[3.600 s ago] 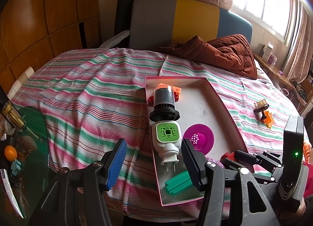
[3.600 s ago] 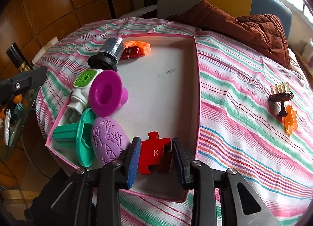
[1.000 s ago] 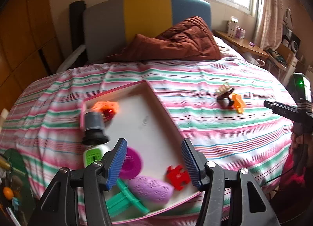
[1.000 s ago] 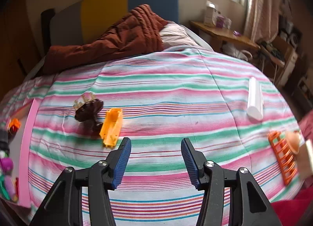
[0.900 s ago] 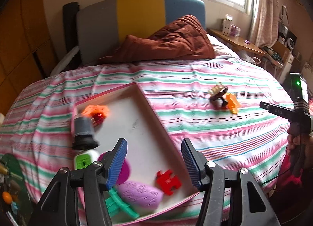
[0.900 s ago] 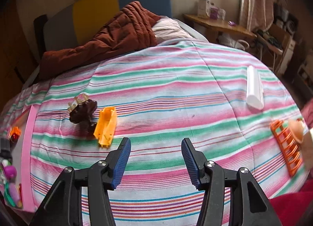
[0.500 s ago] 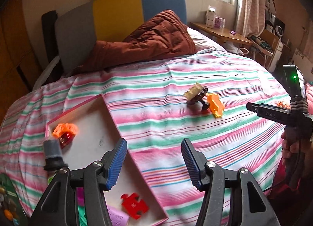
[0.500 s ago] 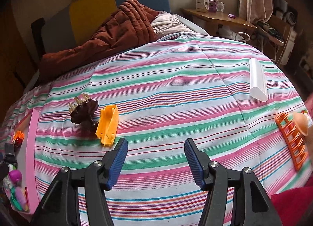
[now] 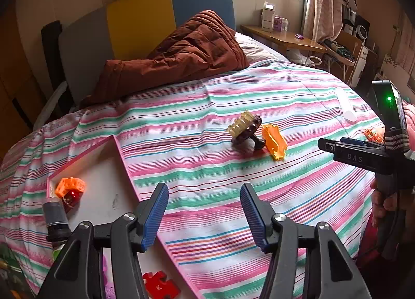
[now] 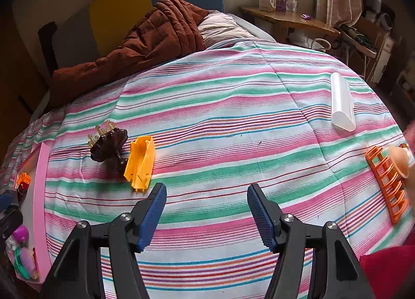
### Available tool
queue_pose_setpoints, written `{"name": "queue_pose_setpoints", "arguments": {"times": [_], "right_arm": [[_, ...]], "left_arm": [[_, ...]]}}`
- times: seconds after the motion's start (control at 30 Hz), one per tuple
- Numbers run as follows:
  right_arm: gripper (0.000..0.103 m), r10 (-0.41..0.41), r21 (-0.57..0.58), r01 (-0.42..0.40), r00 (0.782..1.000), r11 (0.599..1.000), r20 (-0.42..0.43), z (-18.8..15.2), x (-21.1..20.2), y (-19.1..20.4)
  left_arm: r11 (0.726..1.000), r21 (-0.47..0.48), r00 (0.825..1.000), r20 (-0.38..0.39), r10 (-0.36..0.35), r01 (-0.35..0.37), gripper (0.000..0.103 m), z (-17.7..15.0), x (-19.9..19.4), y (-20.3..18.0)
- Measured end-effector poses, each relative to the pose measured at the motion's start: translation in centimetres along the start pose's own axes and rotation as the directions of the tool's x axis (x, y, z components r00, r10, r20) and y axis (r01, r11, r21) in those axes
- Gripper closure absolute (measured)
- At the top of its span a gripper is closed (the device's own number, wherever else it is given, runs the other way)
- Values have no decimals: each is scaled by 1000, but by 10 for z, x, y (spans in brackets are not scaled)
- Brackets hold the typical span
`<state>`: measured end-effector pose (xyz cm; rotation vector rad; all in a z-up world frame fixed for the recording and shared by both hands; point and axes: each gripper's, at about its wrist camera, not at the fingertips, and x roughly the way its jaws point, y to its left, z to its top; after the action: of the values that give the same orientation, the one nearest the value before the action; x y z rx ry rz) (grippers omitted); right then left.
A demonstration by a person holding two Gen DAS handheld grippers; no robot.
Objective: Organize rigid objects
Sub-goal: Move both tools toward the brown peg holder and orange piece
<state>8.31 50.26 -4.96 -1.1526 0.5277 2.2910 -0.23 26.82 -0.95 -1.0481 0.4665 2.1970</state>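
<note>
A pink-rimmed tray (image 9: pixel 124 159) (image 10: pixel 39 195) lies on the striped bedspread and holds a red puzzle piece (image 9: pixel 160 286), an orange block (image 9: pixel 70 187) and a dark cylinder (image 9: pixel 55 217). A brown toy with pale prongs (image 9: pixel 245 129) (image 10: pixel 107 141) and a yellow-orange plastic piece (image 9: pixel 274 142) (image 10: pixel 141 164) lie together further out on the bed. My left gripper (image 9: pixel 204 217) is open and empty over the tray's right rim. My right gripper (image 10: pixel 206 217) hovers over bare bedspread just right of the yellow-orange piece; its jaws are opening with nothing between them.
A white tube (image 10: pixel 341 102) lies at the right of the bed. An orange rack (image 10: pixel 387 182) with a peach cup sits at the right edge. A brown quilt (image 9: pixel 181 52) is heaped by the headboard. A hand (image 9: pixel 384 203) holds the right gripper's handle.
The left wrist view has swung right from over the tray to its right rim and the bedspread. The right gripper's jaws have widened; it has stayed in place.
</note>
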Motion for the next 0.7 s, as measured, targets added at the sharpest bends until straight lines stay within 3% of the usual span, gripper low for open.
{"name": "queue_pose_setpoints", "arguments": {"times": [0.47, 0.7], "right_arm": [[32, -13, 16, 13, 1000, 1000, -5, 3, 0, -5], [32, -20, 47, 20, 1000, 999, -7, 4, 0, -11]], "left_arm": [[1000, -12, 999, -31, -29, 29, 44, 5, 14, -8], [994, -77, 995, -64, -76, 71, 44, 9, 30, -6]]}}
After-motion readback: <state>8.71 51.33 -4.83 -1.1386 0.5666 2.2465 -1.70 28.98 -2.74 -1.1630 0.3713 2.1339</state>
